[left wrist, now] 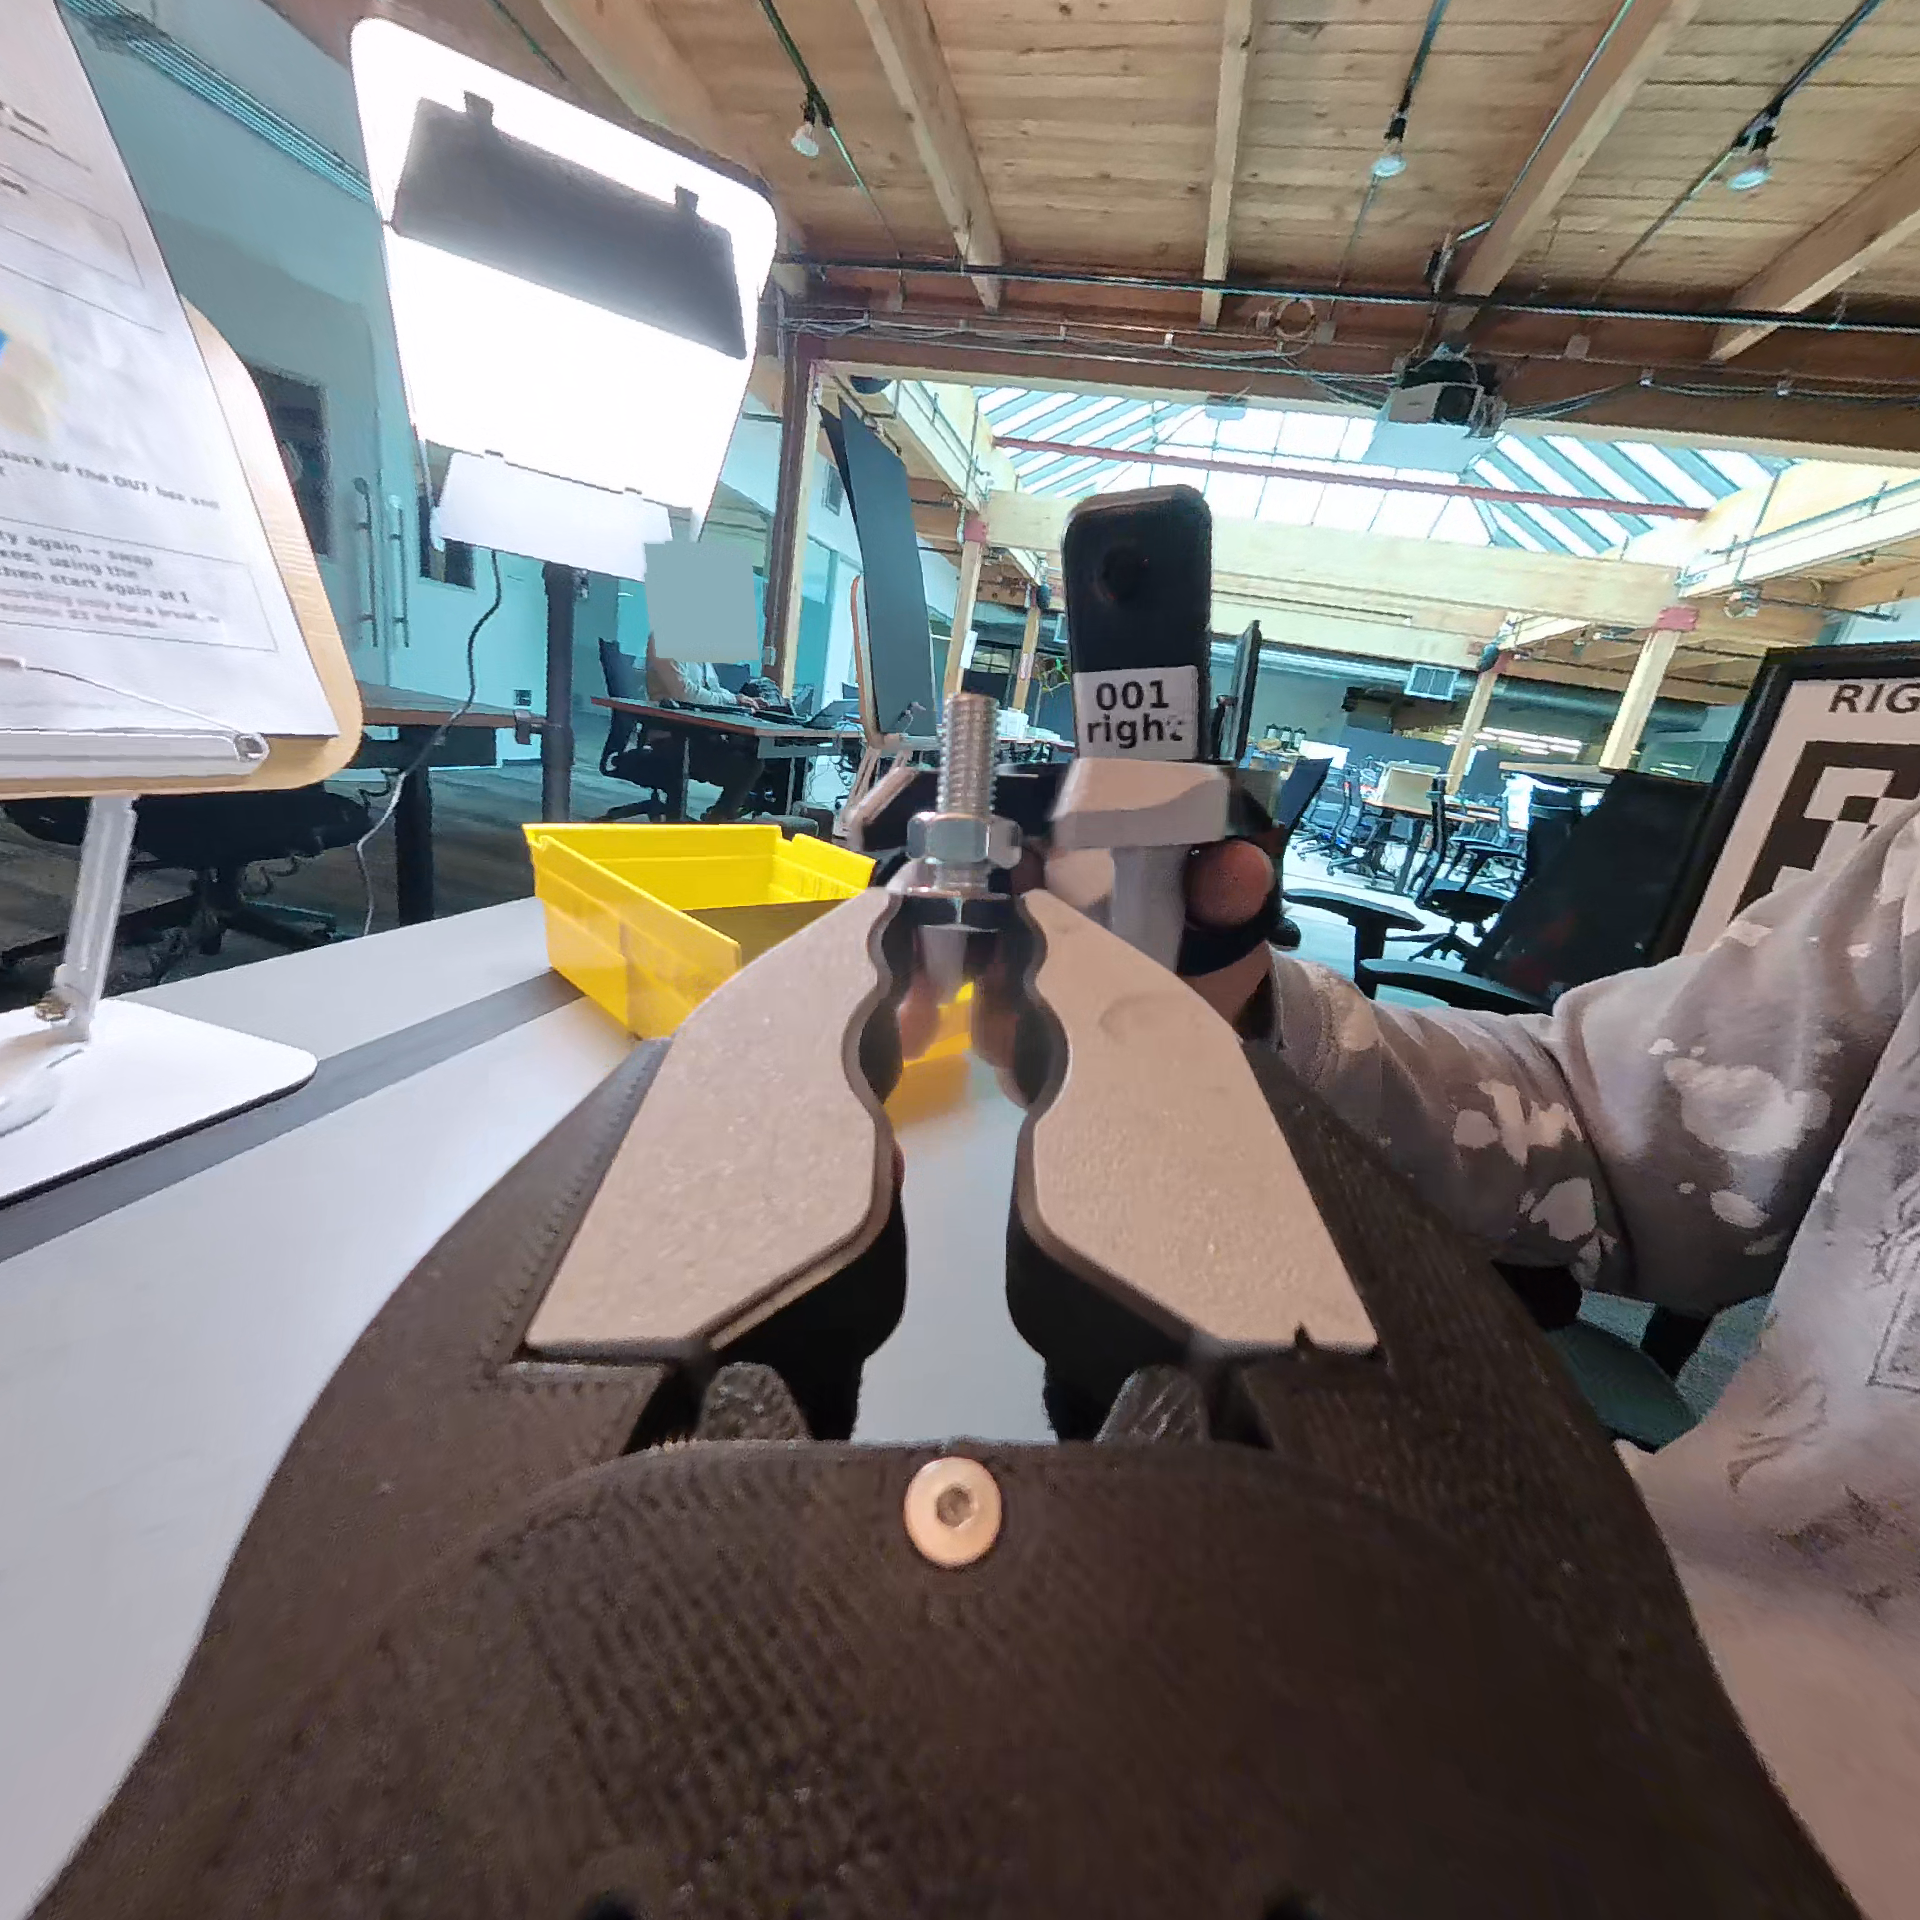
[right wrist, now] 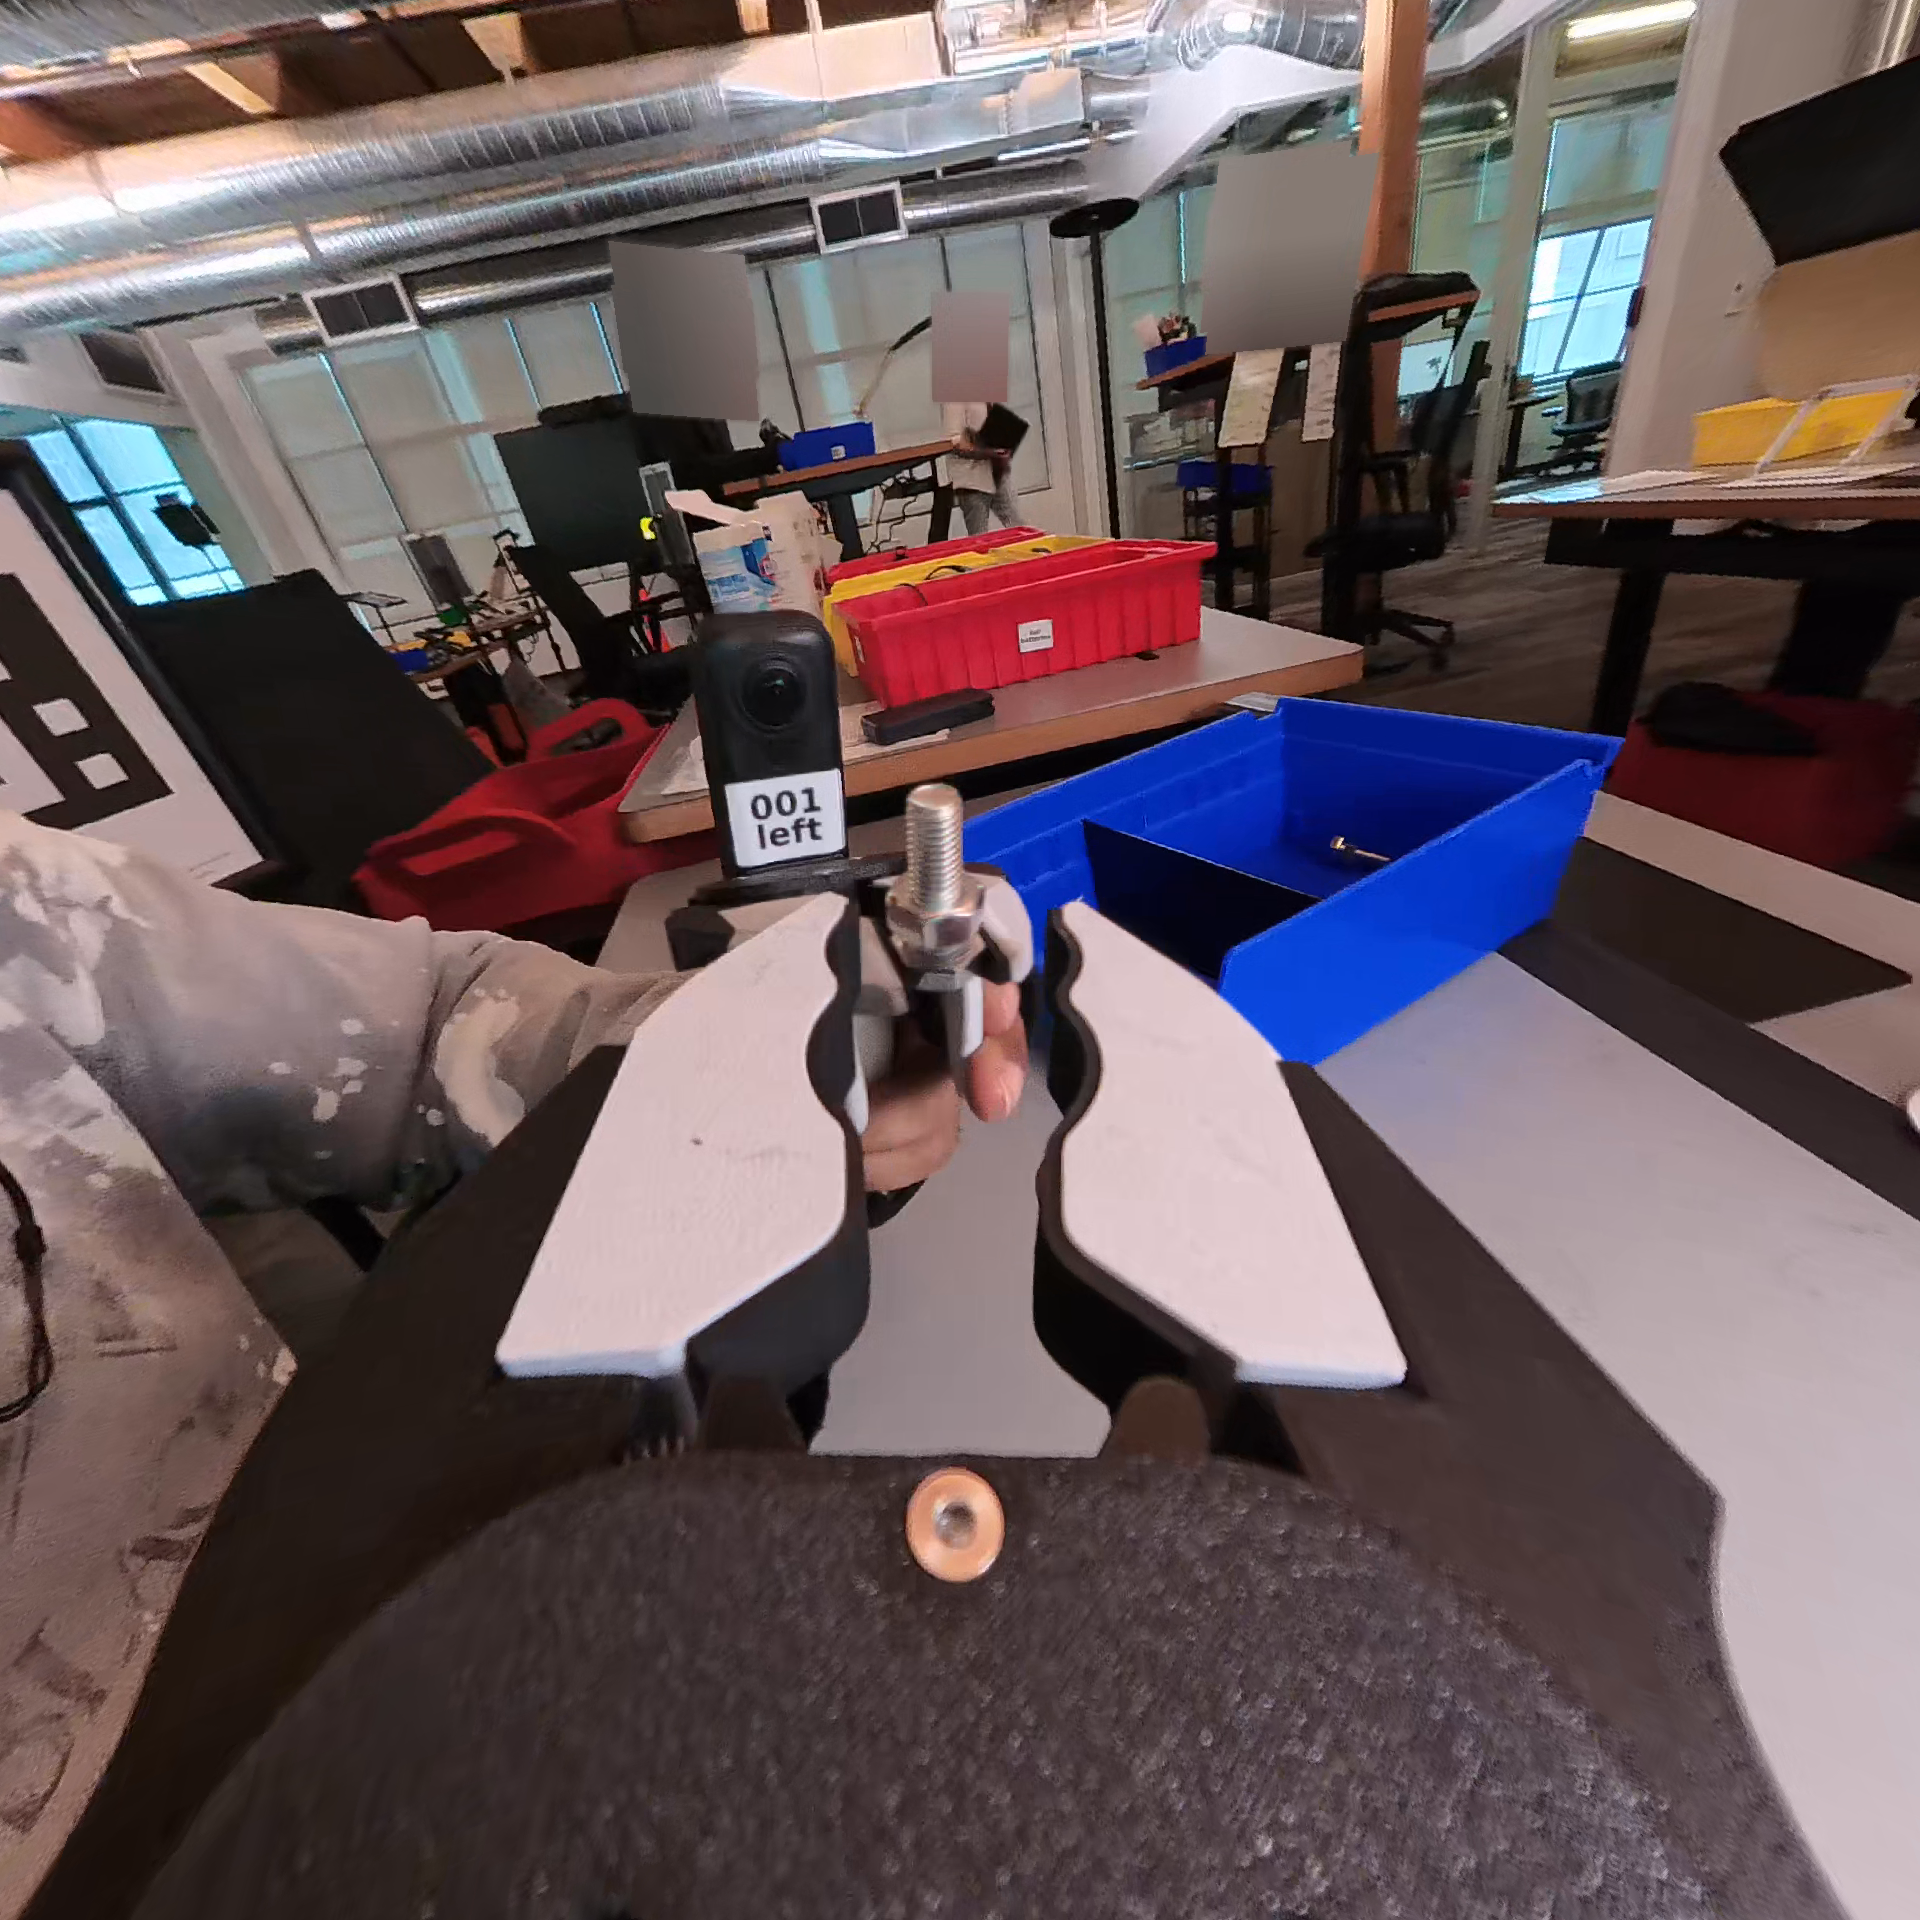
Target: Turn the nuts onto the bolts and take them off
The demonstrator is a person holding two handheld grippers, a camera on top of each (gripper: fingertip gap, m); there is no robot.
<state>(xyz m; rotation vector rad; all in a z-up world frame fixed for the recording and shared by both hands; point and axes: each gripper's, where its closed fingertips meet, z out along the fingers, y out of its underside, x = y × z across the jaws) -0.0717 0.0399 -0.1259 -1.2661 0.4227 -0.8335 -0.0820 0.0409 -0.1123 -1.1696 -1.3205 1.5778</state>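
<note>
- Wooden ceiling beams and rows of office desks and chairs filled the background behind a pale grey table crossed by a dark stripe.
- In the left wrist view, the left gripper pinched the head end of a bolt between its fingertips, the threaded shaft standing upright above them.
- A nut sat on the bolt, low on the thread and just above the fingertips.
- In the right wrist view, the right gripper was spread, with its fingers either side of the nut and a clear gap on the right side.
- A yellow bin sat on the table behind the bolt in the left wrist view.
- A blue bin with a dark divider sat towards the table's far right edge, with a small brass-coloured piece in its rear compartment.
- A white stand holding a printed sheet stood at the table's left edge.
</note>
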